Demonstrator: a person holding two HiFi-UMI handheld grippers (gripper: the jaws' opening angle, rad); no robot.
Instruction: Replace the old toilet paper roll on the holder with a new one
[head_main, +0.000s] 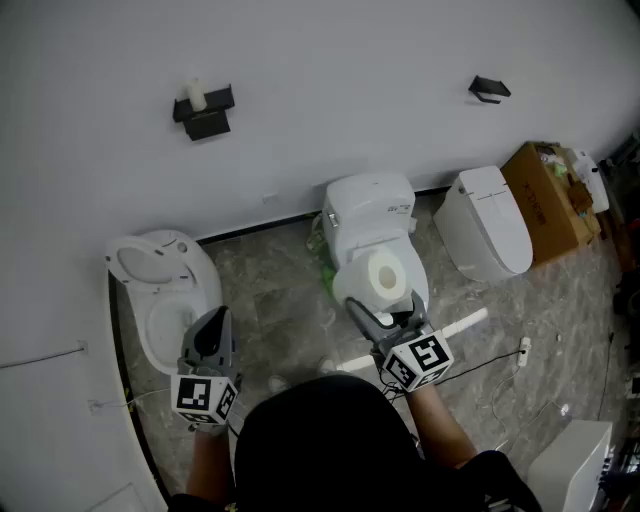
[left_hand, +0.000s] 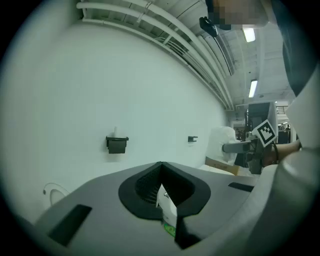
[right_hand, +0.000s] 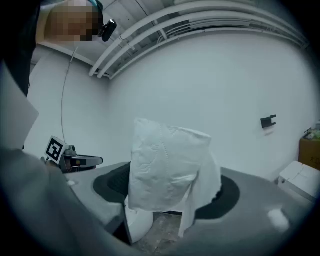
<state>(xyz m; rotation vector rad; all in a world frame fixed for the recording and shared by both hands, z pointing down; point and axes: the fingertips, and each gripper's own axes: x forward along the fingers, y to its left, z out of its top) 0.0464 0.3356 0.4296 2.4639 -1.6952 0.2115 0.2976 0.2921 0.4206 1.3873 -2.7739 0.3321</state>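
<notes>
While the right gripper (head_main: 388, 303) is clamped on a white, full toilet paper roll (head_main: 385, 277) held in the air before a white ceramic toilet (head_main: 372, 212), the left gripper (head_main: 212, 325) has its jaws together. Well apart from both, on the white wall (head_main: 350, 70): one black wall-mounted holder (head_main: 207, 118) bearing a slim whitish old roll (head_main: 195, 95).

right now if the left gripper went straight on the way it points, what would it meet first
Probably the white wall, to the right of the black holder. The left gripper, jaws shut, points nearly level at it and nothing shows in between, though depth is unclear.
</notes>
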